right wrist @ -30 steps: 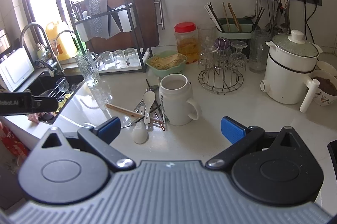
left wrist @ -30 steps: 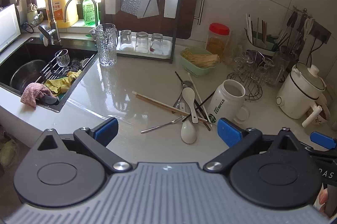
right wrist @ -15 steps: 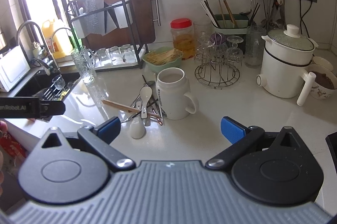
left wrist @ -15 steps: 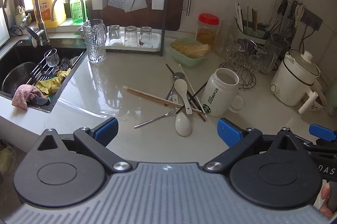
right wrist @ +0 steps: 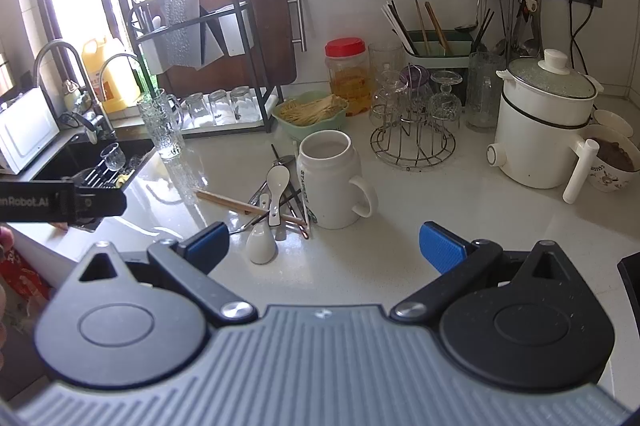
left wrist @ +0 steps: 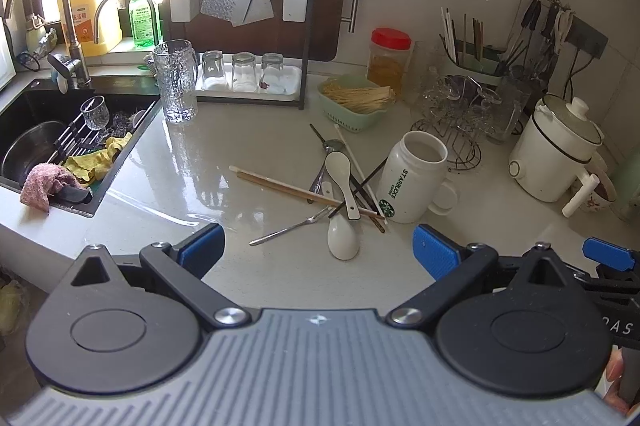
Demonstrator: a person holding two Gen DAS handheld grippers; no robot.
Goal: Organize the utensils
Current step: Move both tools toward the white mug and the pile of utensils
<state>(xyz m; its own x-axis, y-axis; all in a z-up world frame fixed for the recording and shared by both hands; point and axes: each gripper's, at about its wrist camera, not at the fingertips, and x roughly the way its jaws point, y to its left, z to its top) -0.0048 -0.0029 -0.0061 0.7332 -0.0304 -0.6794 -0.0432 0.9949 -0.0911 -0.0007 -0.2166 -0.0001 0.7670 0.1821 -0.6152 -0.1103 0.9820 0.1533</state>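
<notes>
**Grippers wide open, utensil pile untouched**

Left gripper (left wrist: 316,246) spread wide, holding nothing, hovering over the worktop (left wrist: 192,166). Utensils all in a heap beside the white mug (left wrist: 414,182): ceramic spoons (left wrist: 342,182), chopsticks (left wrist: 288,186), a fork (left wrist: 290,228). Nothing sorted yet, so the whole job looks left to do. Versus a second ago, view shifted so the pile sits more central.

Right gripper (right wrist: 324,244) also fully open and empty, same heap just left of the mug (right wrist: 330,182). Utensil holder (right wrist: 436,46) at the back wall already has chopsticks in it. Mug and pile look nearer than earlier.
</notes>
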